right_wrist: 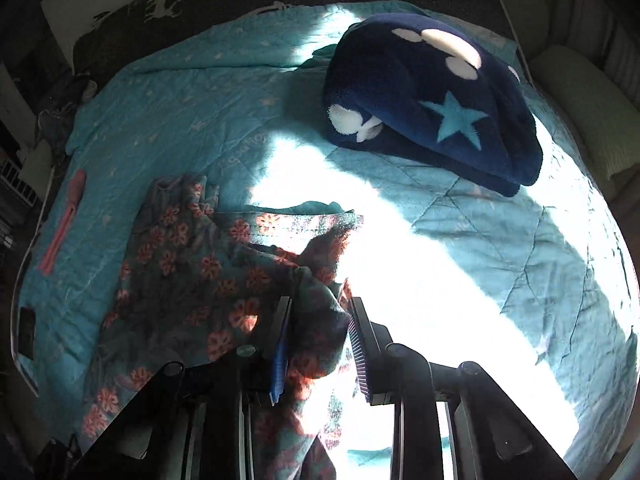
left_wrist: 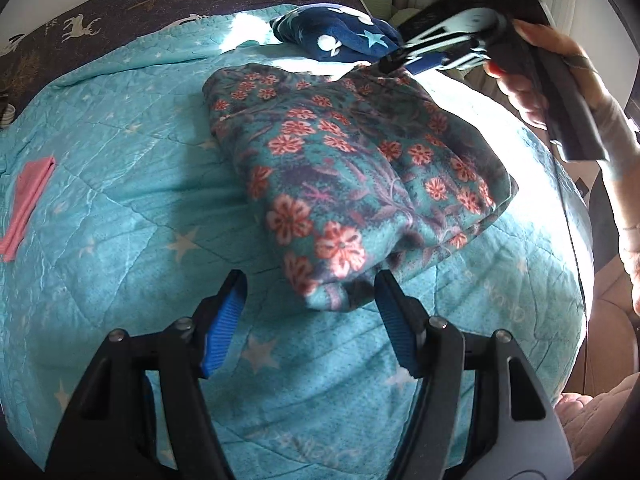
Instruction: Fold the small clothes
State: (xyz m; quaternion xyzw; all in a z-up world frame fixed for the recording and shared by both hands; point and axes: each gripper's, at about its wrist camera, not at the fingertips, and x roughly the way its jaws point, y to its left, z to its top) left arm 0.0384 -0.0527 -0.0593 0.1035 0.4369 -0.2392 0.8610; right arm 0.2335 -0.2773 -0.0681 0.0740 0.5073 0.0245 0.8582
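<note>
A teal garment with red flowers (left_wrist: pixel 352 184) lies partly folded on the turquoise star quilt (left_wrist: pixel 120 160). My left gripper (left_wrist: pixel 310 280) is open, its blue pads on either side of the garment's near corner, not closed on it. My right gripper (left_wrist: pixel 394 62) is at the garment's far edge. In the right wrist view, the right gripper (right_wrist: pixel 318 308) has a bunched fold of the floral garment (right_wrist: pixel 192 268) between its fingers, with the jaws narrowly apart around the cloth.
A folded navy fleece with stars and white shapes (right_wrist: pixel 432 100) lies at the far side of the quilt, also visible in the left wrist view (left_wrist: pixel 340 36). A folded pink cloth (left_wrist: pixel 28 204) lies at the left. A dark deer-print cover (left_wrist: pixel 120 4) is behind.
</note>
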